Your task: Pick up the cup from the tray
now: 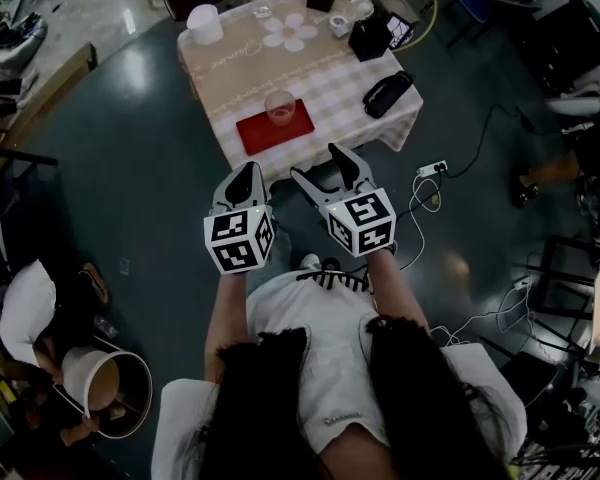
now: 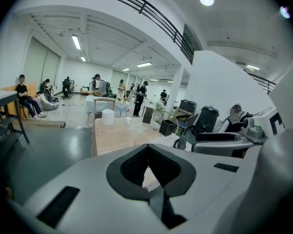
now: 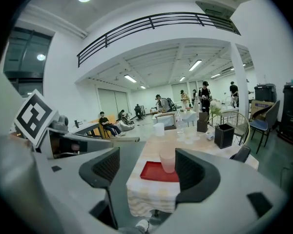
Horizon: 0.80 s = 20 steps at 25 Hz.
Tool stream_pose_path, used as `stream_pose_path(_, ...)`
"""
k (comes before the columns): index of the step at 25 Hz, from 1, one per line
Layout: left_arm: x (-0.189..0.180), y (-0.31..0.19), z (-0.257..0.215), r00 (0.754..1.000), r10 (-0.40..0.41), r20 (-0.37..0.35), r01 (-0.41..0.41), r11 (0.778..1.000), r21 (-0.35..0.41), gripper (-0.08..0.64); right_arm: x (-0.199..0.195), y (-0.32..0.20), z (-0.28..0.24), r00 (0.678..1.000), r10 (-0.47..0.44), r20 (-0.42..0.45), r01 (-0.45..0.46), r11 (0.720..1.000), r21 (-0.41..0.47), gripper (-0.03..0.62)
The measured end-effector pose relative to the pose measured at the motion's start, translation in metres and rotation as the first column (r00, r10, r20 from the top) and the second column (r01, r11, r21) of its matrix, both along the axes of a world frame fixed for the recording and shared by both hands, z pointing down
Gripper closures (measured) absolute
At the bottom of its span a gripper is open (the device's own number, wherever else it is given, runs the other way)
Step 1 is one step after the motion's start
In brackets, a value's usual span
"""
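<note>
At the far left of the floor a round tub [image 1: 108, 388] is seen, well apart from the table [image 1: 330, 78], which is covered with a checked cloth. On the table's far left corner a white cylinder [image 1: 205, 23] is stood, and a flower-shaped mat [image 1: 290, 30] is laid beside it.

The left gripper [image 1: 248, 173] [image 2: 147, 167] is held short of the table's near edge, its jaws brought together with nothing between them.

The cup [image 1: 280, 106] [image 3: 167, 160] is stood upright on the red tray [image 1: 265, 133] [image 3: 151, 172], which is laid at the near edge of the table, straight ahead of the grippers.

The right gripper [image 1: 313, 160] [image 3: 144, 167] is held just beside the left one with its jaws spread wide. The cup is framed between them but is not touched, the table edge and part of the tray being seen before it.

Further right a black box [image 1: 368, 38] and a black oblong thing [image 1: 387, 93] are set on the cloth. A power strip [image 1: 432, 169] with cables is laid on the floor near the table's right corner.
</note>
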<state>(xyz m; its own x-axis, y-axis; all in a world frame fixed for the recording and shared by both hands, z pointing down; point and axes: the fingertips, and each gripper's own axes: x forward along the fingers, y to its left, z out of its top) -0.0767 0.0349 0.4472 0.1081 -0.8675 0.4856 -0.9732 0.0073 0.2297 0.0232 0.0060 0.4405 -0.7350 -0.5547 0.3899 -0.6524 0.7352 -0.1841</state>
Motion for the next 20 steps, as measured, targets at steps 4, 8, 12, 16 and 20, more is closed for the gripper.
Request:
stream_pose_path(4, -0.012, -0.017, 0.004, 1.000, -0.007, 0.005, 0.007, 1.000, -0.007, 0.552, -0.012, -0.016, 0.007, 1.000, -0.017, -0.025, 0.017, 1.000, -0.006, 0.242)
stream_pose_path(8, -0.022, -0.030, 0.009, 1.000, -0.001, 0.000, 0.001, 1.000, -0.026, 0.552, -0.023, -0.030, 0.012, 0.999, -0.017, -0.047, 0.017, 1.000, -0.010, 0.233)
stream_pose_path(12, -0.032, -0.049, 0.012, 1.000, 0.018, 0.000, -0.018, 0.999, -0.033, 0.552, -0.034, -0.047, 0.016, 0.998, -0.004, -0.060, 0.004, 1.000, -0.011, 0.230)
stream_pose_path(16, -0.047, -0.069, 0.011, 1.000, 0.031, 0.002, -0.031, 0.999, -0.033, 0.552, -0.044, -0.063, 0.023, 0.996, 0.020, -0.085, -0.021, 1.000, -0.013, 0.229)
stream_pose_path(20, -0.059, -0.086, 0.013, 0.998, 0.064, 0.009, -0.063, 0.997, -0.036, 0.552, -0.055, -0.076, 0.031, 0.993, 0.044, -0.106, -0.046, 0.999, -0.021, 0.229)
